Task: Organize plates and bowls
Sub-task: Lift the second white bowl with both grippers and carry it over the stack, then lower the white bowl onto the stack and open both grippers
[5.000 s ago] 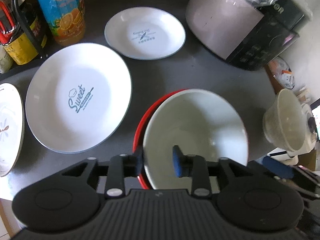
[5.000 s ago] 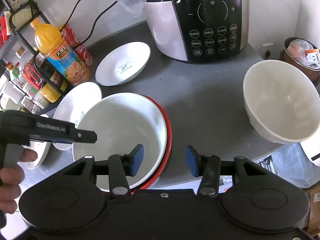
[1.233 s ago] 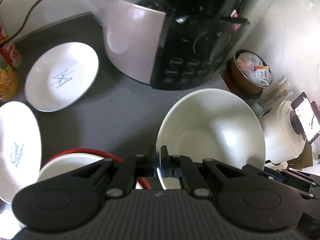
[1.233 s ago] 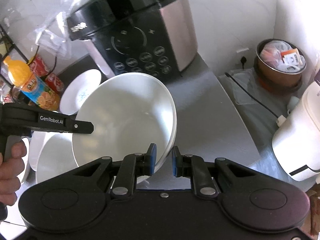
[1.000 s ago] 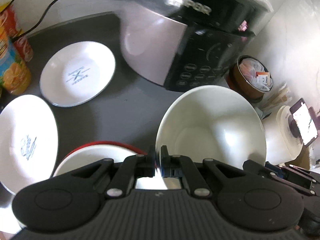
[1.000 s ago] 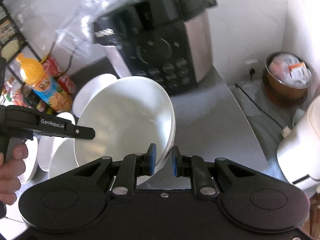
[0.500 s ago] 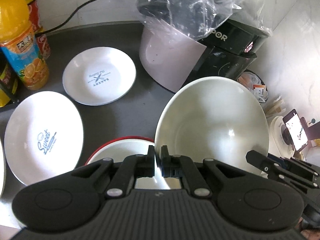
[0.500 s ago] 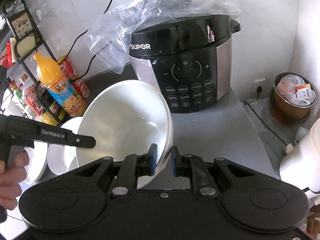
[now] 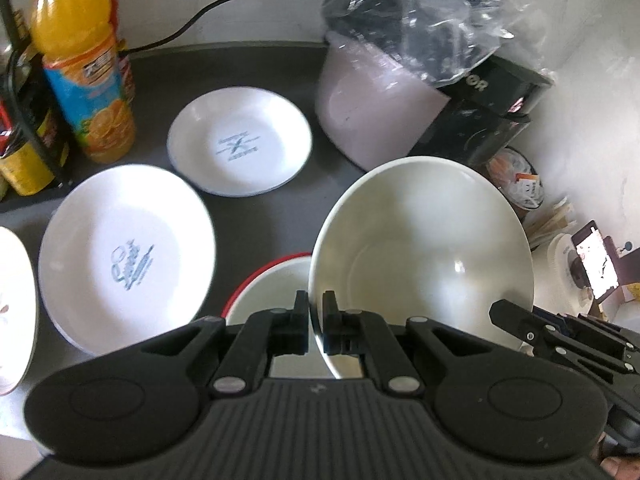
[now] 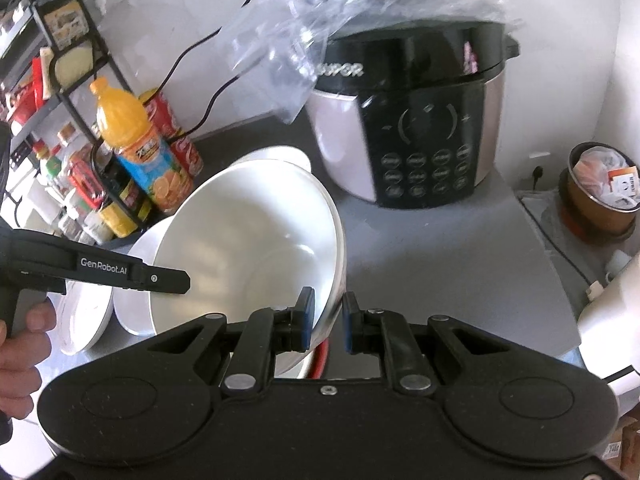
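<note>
Cream, glossy deep bowl, tilted, clean and empty inside.

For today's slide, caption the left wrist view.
Both grippers lift the cream bowl over the red-rimmed bowl, plates alongside.

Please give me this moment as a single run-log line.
left gripper: shut on cream bowl | right gripper: shut on cream bowl | bowl: above red-rimmed bowl
</note>
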